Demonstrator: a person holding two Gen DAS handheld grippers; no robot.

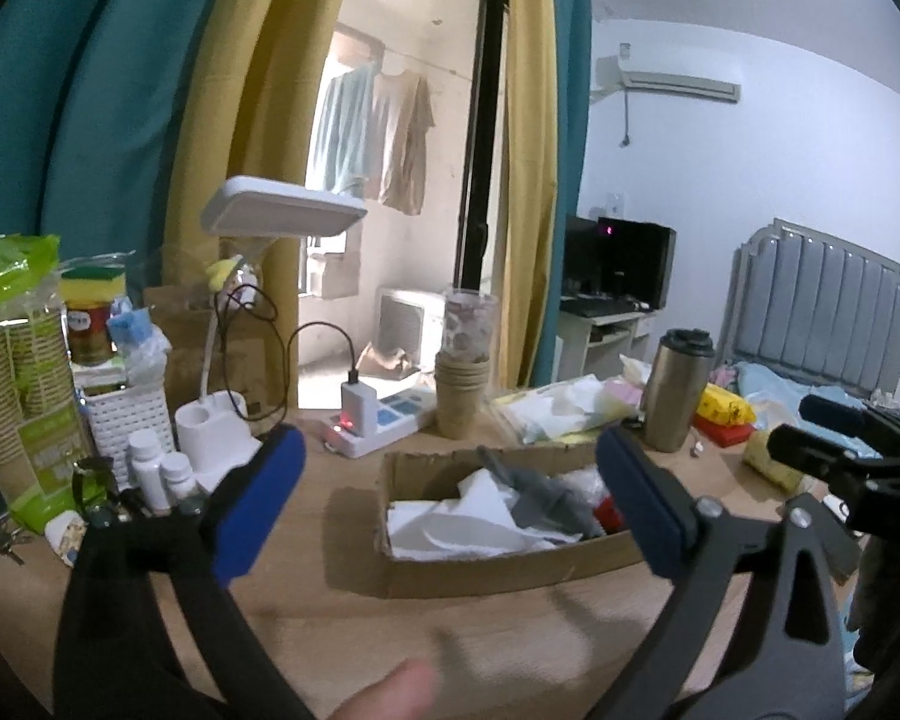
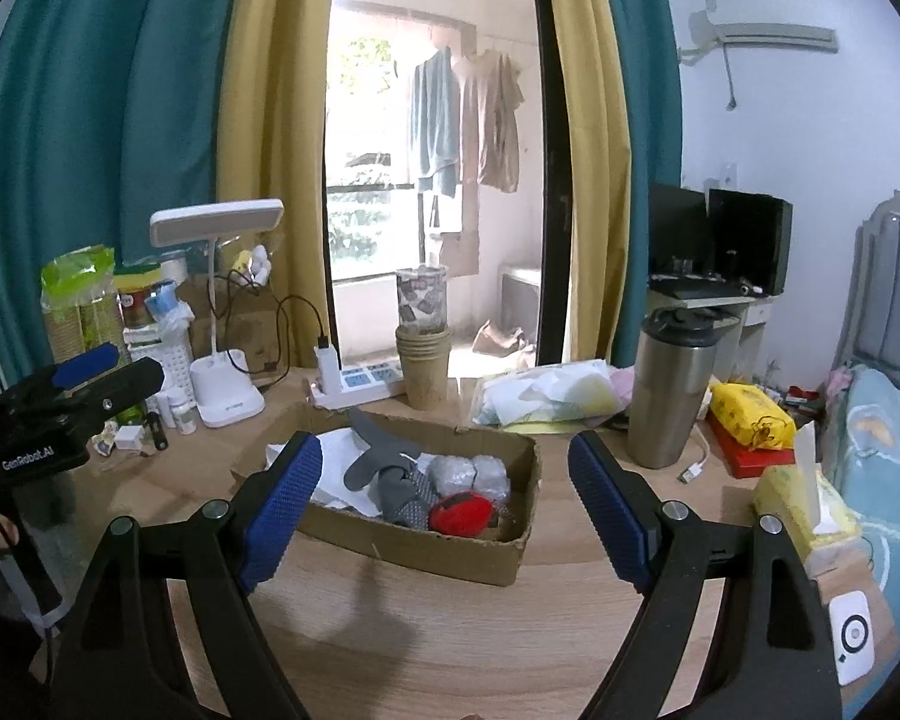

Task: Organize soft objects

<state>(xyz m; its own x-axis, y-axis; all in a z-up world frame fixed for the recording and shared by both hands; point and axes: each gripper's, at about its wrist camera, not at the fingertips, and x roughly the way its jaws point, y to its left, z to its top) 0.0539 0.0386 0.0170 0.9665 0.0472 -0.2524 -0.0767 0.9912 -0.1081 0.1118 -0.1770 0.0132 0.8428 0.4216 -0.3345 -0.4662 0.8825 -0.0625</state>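
Note:
A shallow cardboard box (image 2: 510,546) (image 1: 480,570) lies on the wooden table. It holds white cloth (image 1: 456,522) (image 2: 336,462), a grey glove (image 2: 384,468) (image 1: 540,498), silvery-grey pads (image 2: 471,471) and a red soft item (image 2: 459,513) (image 1: 609,510). My left gripper (image 1: 450,498) hangs open in front of the box, nothing between its blue pads. My right gripper (image 2: 444,510) is open too, level with the box's near wall and holding nothing. Each gripper shows at the edge of the other's view.
Behind the box stand stacked paper cups (image 2: 423,366), a steel tumbler (image 2: 669,390), a power strip (image 2: 360,384), a white desk lamp (image 2: 222,396), a white basket (image 1: 129,420) and small bottles (image 1: 150,468). Tissue packs (image 2: 798,504) and a yellow bag (image 2: 747,414) lie right. A bed (image 2: 882,420) is beyond.

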